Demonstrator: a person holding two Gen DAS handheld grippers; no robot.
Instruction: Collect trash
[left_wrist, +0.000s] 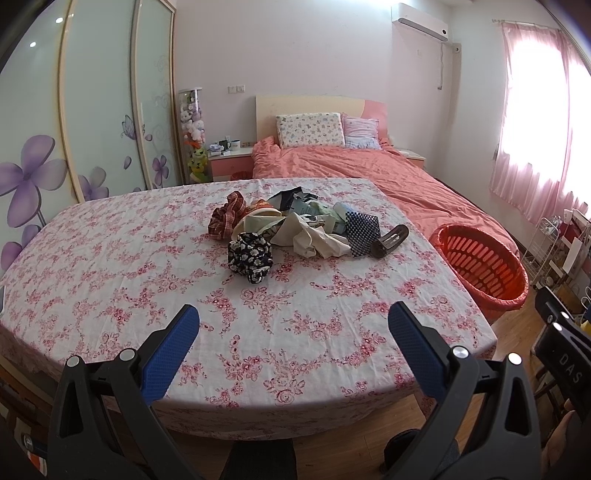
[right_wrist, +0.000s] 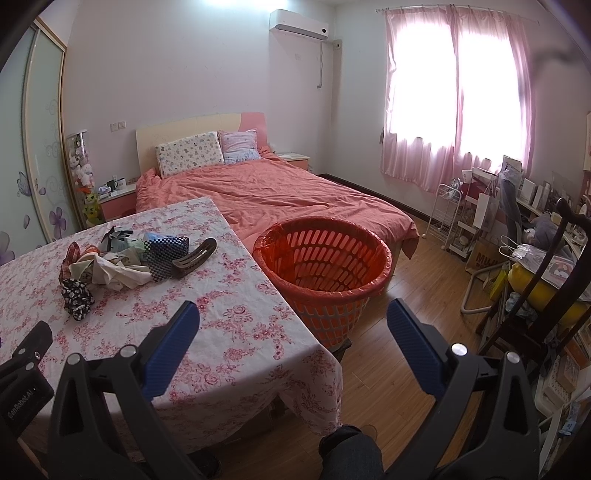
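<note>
A wardrobe (left_wrist: 92, 110) with purple flowers on its sliding doors stands at the far left; beside it runs the counter (left_wrist: 110, 295), covered by a cloth with pink roses; the left gripper (left_wrist: 293, 328) hangs over the near edge of that cloth, its jaws wide apart and empty; toward the far side of the counter lies the trash, a loose pile (left_wrist: 295, 225) of crumpled cloth and paper scraps, with a plaid rag (left_wrist: 225, 216) at its left end, a black flowered rag (left_wrist: 249, 256) nearest the camera, a checkered pouch (left_wrist: 362, 232) and a dark curved clip (left_wrist: 391, 240) at its right end; just off the counter's right corner stands an orange basket (right_wrist: 325, 273) lined with a red bag, on the wooden floor (right_wrist: 406, 369) at the foot of the bed (right_wrist: 277, 195); the right gripper (right_wrist: 293, 328) hovers between counter edge and basket, its jaws likewise spread and holding nothing; cluttered shelves (right_wrist: 517, 240) fill the right wall under a pink-curtained window (right_wrist: 454, 92).
</note>
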